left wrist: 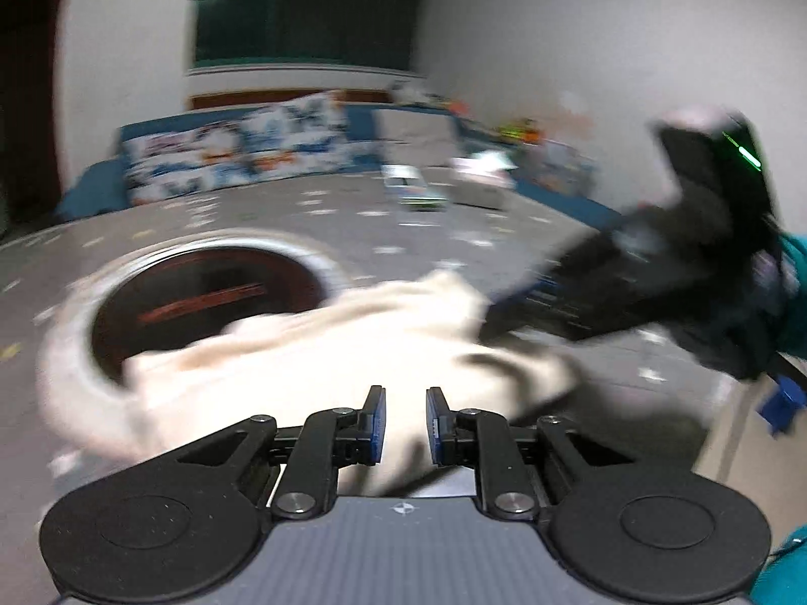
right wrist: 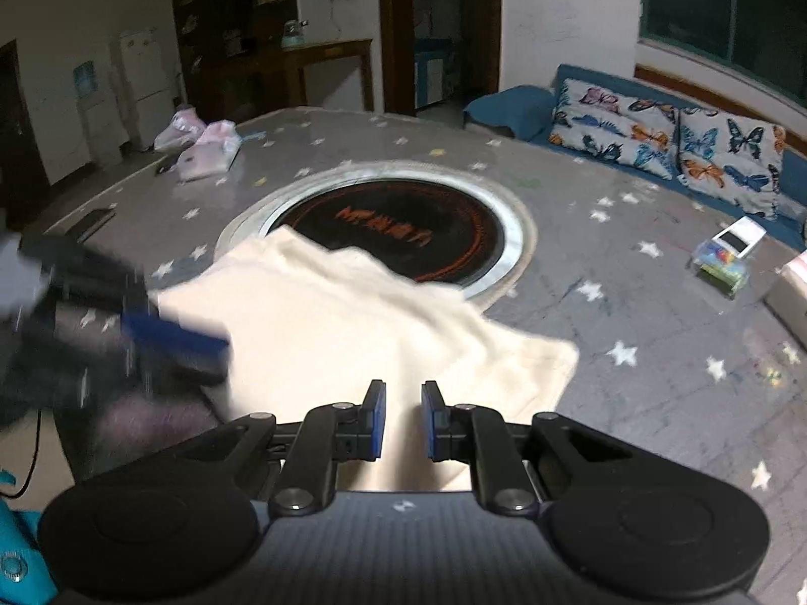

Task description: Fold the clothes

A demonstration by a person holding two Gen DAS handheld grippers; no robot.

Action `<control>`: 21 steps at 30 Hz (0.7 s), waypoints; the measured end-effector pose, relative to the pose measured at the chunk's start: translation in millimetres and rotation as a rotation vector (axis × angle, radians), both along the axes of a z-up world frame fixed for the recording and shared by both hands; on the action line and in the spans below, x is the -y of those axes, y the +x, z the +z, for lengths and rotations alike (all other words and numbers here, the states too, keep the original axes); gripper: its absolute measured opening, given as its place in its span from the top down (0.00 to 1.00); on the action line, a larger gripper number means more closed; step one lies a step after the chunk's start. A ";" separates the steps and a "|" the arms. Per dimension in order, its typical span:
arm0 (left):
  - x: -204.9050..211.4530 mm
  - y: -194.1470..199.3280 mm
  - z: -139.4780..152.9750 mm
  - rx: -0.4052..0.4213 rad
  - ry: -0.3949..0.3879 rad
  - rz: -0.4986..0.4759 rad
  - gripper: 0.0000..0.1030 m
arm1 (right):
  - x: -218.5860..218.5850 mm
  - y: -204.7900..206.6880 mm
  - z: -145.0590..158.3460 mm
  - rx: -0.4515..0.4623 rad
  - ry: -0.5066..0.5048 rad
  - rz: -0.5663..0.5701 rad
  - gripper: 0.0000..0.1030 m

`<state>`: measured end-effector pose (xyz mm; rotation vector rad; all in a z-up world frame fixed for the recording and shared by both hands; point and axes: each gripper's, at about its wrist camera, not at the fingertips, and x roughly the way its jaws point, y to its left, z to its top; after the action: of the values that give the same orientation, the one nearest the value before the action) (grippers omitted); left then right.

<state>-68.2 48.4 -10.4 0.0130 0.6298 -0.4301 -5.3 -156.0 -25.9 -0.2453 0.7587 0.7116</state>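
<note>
A cream garment (right wrist: 353, 322) lies on the grey star-patterned table (right wrist: 630, 312), partly over the round black cooktop (right wrist: 393, 237). It shows blurred in the left wrist view (left wrist: 323, 353). My left gripper (left wrist: 406, 423) is open just above the cloth's near part, nothing between its blue pads. It appears blurred in the right wrist view (right wrist: 151, 322) at the cloth's left edge. My right gripper (right wrist: 403, 418) is open over the cloth's near edge, empty. It shows in the left wrist view (left wrist: 580, 297) at the cloth's right side.
The cooktop (left wrist: 212, 297) has a metal rim. Small boxes (right wrist: 726, 252) and a tissue box (left wrist: 479, 181) sit at the table's far side; plastic bags (right wrist: 202, 146) and a phone (right wrist: 93, 222) at another side. A blue sofa with butterfly cushions (right wrist: 671, 131) stands behind.
</note>
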 end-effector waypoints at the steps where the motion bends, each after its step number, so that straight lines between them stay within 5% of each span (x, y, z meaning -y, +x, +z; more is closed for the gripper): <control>1: -10.6 2.9 -3.1 -0.019 0.000 0.043 0.82 | -0.6 -1.3 -3.9 -0.005 -0.009 0.000 0.87; 7: -58.3 12.3 -18.8 -0.100 -0.064 0.156 0.83 | 3.9 -4.2 -12.2 -0.013 -0.020 -0.011 0.87; 21: -25.3 29.3 -19.0 -0.076 -0.007 0.074 0.81 | -32.4 56.2 -2.0 0.014 -0.022 -0.059 0.87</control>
<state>-38.9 73.7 -29.4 -0.0331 0.7019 -0.3622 50.8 -123.6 -27.9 -0.2469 0.7579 0.6456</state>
